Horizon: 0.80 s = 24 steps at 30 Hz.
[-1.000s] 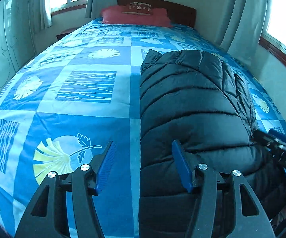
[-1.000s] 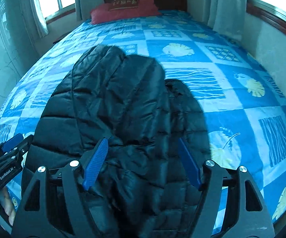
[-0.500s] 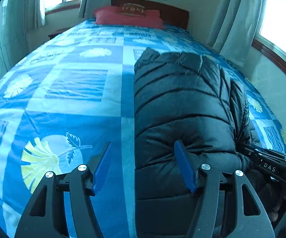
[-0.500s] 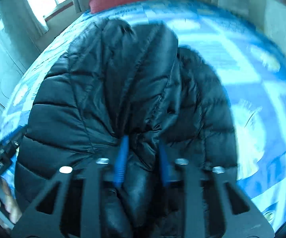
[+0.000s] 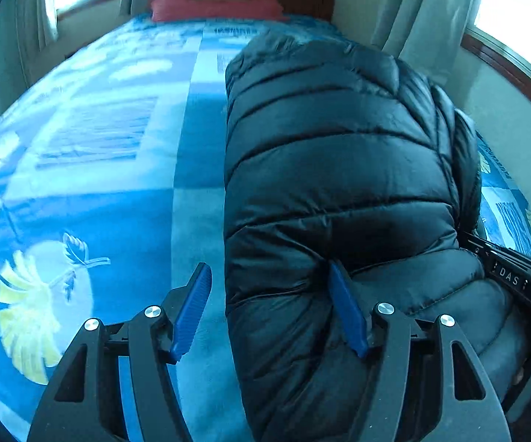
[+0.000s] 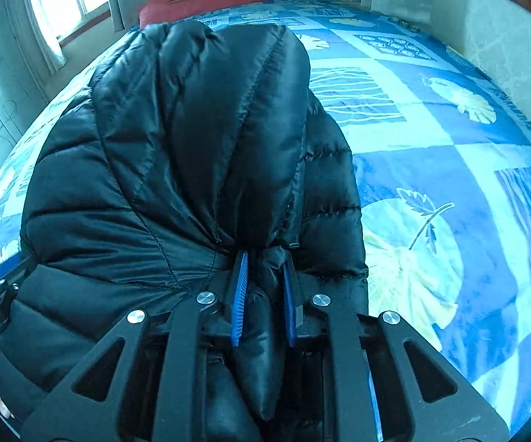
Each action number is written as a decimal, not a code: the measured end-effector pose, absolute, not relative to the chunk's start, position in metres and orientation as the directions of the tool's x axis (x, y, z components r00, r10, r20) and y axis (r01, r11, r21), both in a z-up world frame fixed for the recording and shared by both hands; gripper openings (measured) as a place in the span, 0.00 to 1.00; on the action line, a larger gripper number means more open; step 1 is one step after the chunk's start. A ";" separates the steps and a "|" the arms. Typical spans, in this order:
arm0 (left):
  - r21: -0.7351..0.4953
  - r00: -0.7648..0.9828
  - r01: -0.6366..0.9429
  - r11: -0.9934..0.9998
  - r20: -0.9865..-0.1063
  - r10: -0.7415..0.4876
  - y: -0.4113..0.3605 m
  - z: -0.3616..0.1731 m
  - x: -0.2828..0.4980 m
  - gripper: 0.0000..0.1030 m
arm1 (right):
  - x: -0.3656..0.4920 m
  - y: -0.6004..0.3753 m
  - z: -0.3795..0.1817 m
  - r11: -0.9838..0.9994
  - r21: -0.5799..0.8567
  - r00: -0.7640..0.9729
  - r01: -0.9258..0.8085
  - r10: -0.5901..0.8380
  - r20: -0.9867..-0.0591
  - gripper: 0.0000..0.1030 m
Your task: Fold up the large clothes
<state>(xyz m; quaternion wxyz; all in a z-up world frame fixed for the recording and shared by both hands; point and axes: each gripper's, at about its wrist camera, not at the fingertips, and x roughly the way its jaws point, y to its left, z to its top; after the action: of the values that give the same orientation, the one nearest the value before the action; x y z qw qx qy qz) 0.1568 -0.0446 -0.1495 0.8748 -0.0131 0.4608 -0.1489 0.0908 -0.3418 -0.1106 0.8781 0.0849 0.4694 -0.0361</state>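
Blue pads [image 6: 238, 291] of right gripper [image 6: 263, 258] pinching a fold of the black jacket [image 6: 191, 140], jaws having just been closing. Left gripper [image 5: 271, 280] standing open, straddling the jacket's left edge. Jacket lying lengthwise along the bed's [image 5: 99, 184] near edge.

Window daylight, blue cast, fisheye blur
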 end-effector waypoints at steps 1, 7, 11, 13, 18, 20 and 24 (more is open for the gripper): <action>-0.146 0.538 0.255 0.956 -0.800 -0.265 -0.046 -0.147 0.155 0.63 | 0.089 -0.343 -0.110 0.982 0.122 0.557 0.145 0.021 -0.830 0.17; -0.090 0.565 0.276 0.957 -0.790 -0.237 -0.043 -0.120 0.141 0.61 | 0.081 -0.353 -0.090 0.975 0.148 0.561 0.168 0.029 -0.827 0.38; -0.147 0.590 0.244 0.958 -0.762 -0.267 -0.025 -0.101 0.136 0.61 | 0.072 -0.355 -0.063 0.976 0.133 0.579 0.175 0.007 -0.816 0.42; -0.157 0.609 0.233 0.960 -0.746 -0.269 -0.019 -0.092 0.141 0.61 | 0.073 -0.356 -0.045 0.977 0.108 0.597 0.181 -0.022 -0.802 0.42; -0.173 0.613 0.240 0.955 -0.736 -0.288 -0.025 -0.085 0.175 0.61 | 0.101 -0.346 -0.016 0.987 0.102 0.665 0.125 -0.007 -0.747 0.42; -0.162 0.621 0.246 0.956 -0.730 -0.283 -0.033 -0.085 0.188 0.61 | 0.116 -0.341 -0.013 0.991 0.104 0.684 0.088 0.016 -0.730 0.42; -0.160 0.612 0.254 0.954 -0.737 -0.287 -0.055 -0.094 0.213 0.61 | 0.152 -0.326 -0.029 0.997 0.069 0.653 0.036 0.029 -0.757 0.41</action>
<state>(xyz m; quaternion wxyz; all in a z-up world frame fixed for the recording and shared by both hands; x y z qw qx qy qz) 0.2129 -0.0553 -0.0939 0.8977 -0.0196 0.4136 -0.1507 0.1516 -0.3258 -0.0295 0.9083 0.0390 0.4165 -0.0017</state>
